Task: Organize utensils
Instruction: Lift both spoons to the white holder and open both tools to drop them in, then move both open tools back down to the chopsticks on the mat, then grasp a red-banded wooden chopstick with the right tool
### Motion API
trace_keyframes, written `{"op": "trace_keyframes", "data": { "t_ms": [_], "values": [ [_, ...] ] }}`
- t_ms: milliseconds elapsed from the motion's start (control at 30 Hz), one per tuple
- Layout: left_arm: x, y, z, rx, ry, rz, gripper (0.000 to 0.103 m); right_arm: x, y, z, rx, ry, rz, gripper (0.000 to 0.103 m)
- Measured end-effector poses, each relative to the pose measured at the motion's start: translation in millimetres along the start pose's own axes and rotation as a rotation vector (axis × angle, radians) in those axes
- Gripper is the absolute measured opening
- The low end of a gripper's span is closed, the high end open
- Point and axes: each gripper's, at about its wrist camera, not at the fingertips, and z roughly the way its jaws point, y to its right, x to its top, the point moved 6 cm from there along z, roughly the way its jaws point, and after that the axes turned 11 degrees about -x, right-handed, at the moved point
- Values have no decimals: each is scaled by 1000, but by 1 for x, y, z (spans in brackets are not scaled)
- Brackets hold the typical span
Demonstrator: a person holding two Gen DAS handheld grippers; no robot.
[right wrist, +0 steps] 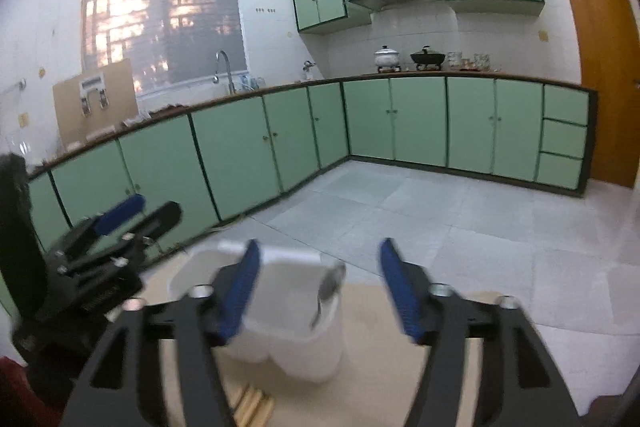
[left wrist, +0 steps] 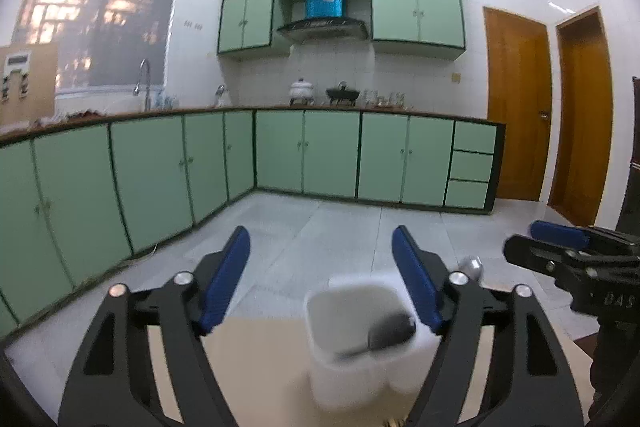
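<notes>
Between both wide-open grippers [left wrist: 320, 241] [right wrist: 318, 253] — white holder [left wrist: 352, 343] containing spoon [right wrist: 329, 287].

The left gripper [left wrist: 320, 243] hung with its jaws wide apart. Just to its right, the right gripper [right wrist: 320, 255] was likewise spread, empty.

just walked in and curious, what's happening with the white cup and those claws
A person holds two claws over a pale table in a green kitchen. Both the left claw and the right claw are open and hold nothing. Below them a white utensil holder stands on the table, with a metal spoon already resting inside it.
</notes>
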Motion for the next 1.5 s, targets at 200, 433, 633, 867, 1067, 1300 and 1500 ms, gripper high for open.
{"op": "trace_keyframes", "data": {
  "t_ms": [200, 433, 633, 867, 1067, 1300, 1500],
  "values": [
    [-54, -5, -63, 14, -119, -83, 85, -62, -2, -47, -65, -89, -44, 93],
    [-120, -7, -125, 83, -284, -90, 85, -143, -13, -95, -97, -245, -13, 92],
    [-160, 1, -159, 90, -386, -105, 86, -204, -34, -129, -94, -346, -20, 77],
    [-173, 5, -172, 123, -433, -119, 86, -222, -57, -140, -24, -408, -24, 61],
    [-179, 5, -174, 124, -464, -141, 86, -230, -62, -137, -41, -449, -58, 54],
    [-178, 15, -170, 106, -475, -117, 86, -226, -44, -138, -102, -445, -17, 51],
    [-179, 16, -170, 105, -478, -129, 86, -227, -60, -134, -39, -449, -61, 29]
  ]
}}
